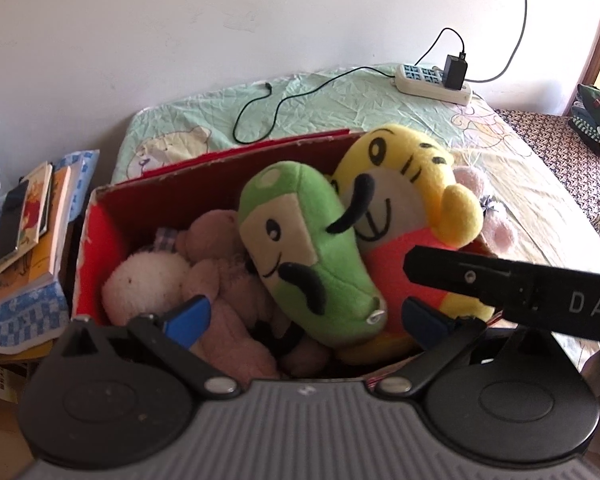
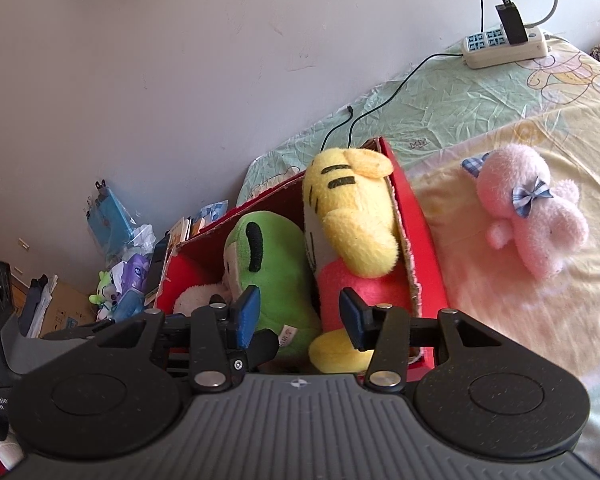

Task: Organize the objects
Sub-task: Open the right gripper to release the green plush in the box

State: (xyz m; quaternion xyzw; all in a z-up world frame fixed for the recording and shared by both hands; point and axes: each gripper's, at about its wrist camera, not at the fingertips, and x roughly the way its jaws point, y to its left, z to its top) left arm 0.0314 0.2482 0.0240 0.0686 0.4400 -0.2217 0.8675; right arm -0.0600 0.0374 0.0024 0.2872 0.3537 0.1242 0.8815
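The left gripper (image 1: 306,314) and right gripper (image 2: 300,314) hung side by side, jaws apart, empty.

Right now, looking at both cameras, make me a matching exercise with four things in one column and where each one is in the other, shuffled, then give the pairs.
Things:
1. green plush toy
2. pink plush toy with a blue bow
3. power strip
4. stack of books

Places:
A. on the bed against the wall
B. inside the red box
C. beside the box, off the bed
D. lying on the bed outside the box

Pairs: 1-B, 2-D, 3-A, 4-C
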